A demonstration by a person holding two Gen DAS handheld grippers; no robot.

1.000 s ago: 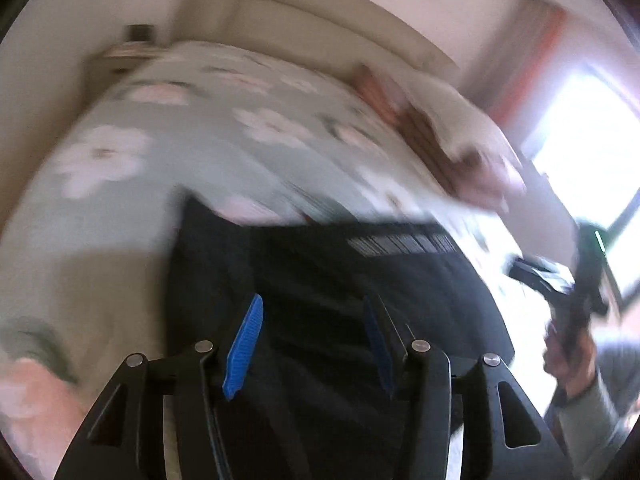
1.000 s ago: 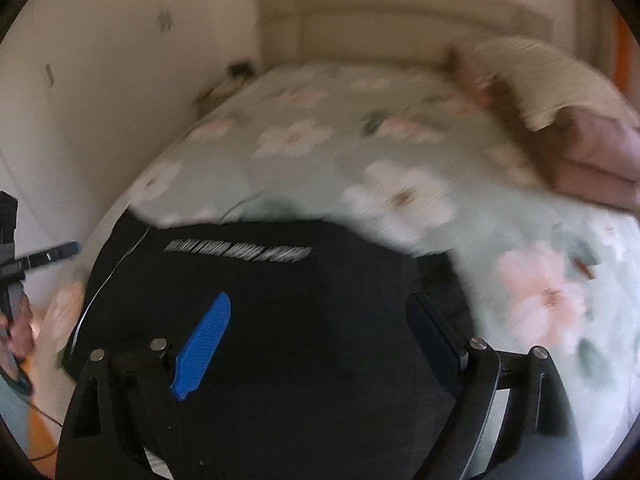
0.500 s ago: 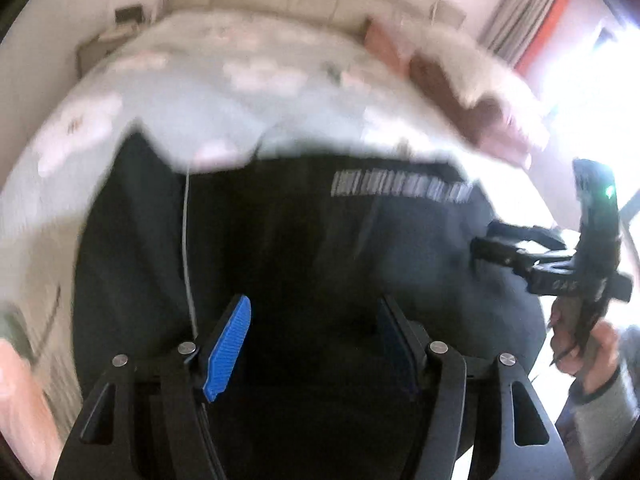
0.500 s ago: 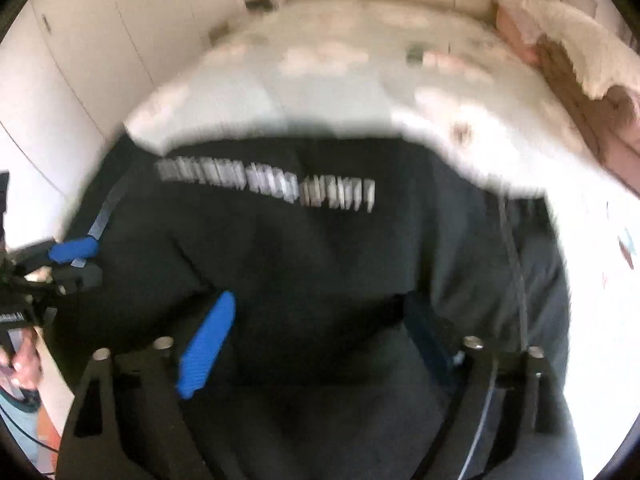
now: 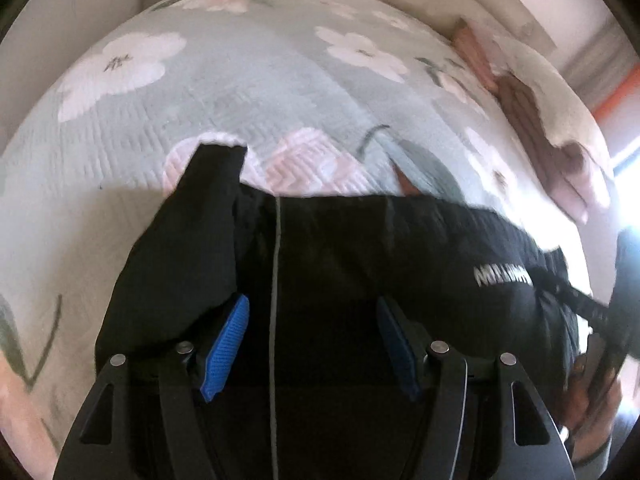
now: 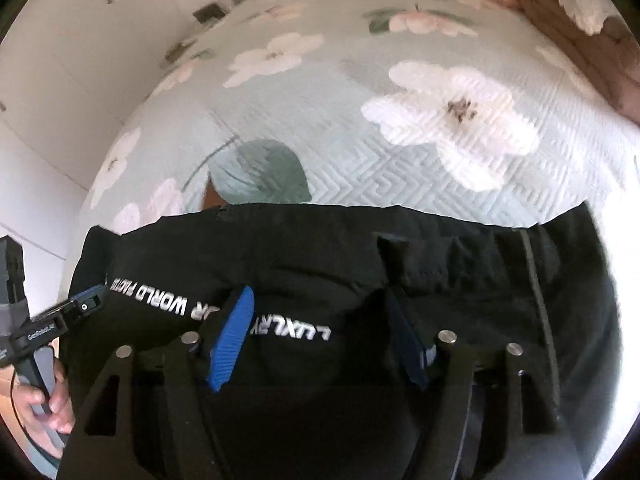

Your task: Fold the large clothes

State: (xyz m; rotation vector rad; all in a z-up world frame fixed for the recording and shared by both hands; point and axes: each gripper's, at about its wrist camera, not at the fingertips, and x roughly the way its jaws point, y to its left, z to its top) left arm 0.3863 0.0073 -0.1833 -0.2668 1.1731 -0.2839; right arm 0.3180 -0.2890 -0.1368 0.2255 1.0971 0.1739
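A large black garment (image 5: 360,256) with white lettering lies across the near part of a floral bedspread (image 5: 248,92); it also fills the lower half of the right wrist view (image 6: 328,260). A sleeve end (image 5: 216,168) sticks out toward the far side at the left. My left gripper (image 5: 312,328) is open, low over the black fabric, with nothing between its blue pads. My right gripper (image 6: 320,328) is open too, close over the lettering (image 6: 224,308). Each gripper shows at the edge of the other's view.
The pale green bedspread (image 6: 360,128) with white and pink flowers stretches beyond the garment. Brown and cream pillows (image 5: 536,112) lie at the far right. White cupboards (image 6: 60,60) stand left of the bed. A bright window glares at the right edge.
Both grippers have dropped closer to the garment and tilted down. The garment now lies folded shorter, with its far edge nearer me. Both grippers have stayed open.
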